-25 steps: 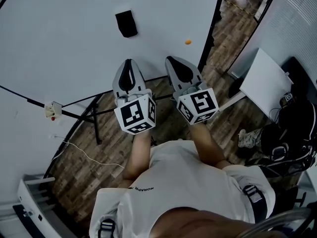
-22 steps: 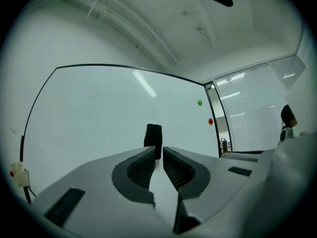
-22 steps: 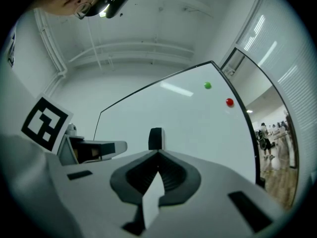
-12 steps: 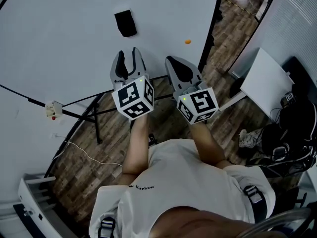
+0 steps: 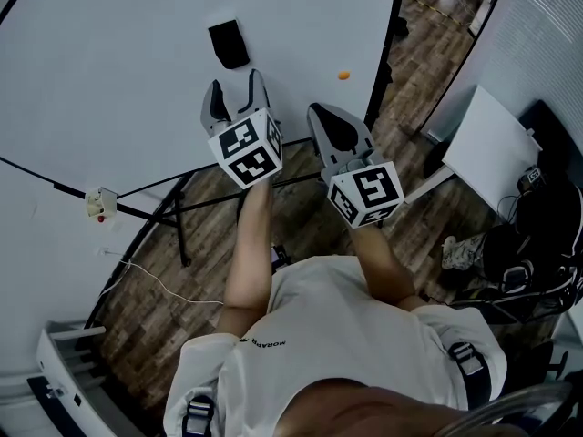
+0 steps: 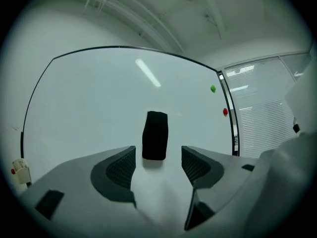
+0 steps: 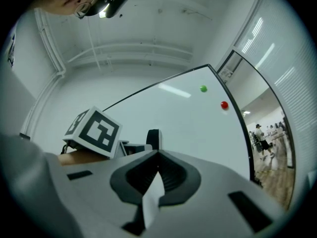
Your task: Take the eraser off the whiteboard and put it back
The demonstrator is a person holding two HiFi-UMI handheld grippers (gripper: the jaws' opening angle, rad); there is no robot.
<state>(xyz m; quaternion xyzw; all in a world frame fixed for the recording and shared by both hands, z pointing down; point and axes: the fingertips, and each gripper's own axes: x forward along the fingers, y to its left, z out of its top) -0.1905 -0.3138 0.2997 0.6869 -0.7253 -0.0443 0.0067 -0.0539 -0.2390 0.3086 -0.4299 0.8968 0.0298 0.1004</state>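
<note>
Eraser (image 5: 230, 44): black block, sitting upright on the whiteboard (image 5: 109, 62), with nothing touching it.
Left gripper (image 5: 235, 89): pointing level at the board just below the eraser. Its jaws have just been opening and are now standing wide apart. Nothing is lying between the ribbed pads (image 6: 121, 165). From its own view the eraser is lining up with the gap, ahead of the tips and clear of them.
Right gripper (image 5: 319, 112): hanging just beside the left one, nearer the board's right edge, tilting slightly upward, with its jaws pressing together on nothing.
Magnets: a green one (image 7: 203, 89) and a red one (image 7: 224, 104) are sticking near the board's right edge, well apart from the eraser.
Floor (image 5: 182, 280): wood planks, with the board's black stand legs (image 5: 173, 208) crossing them.
</note>
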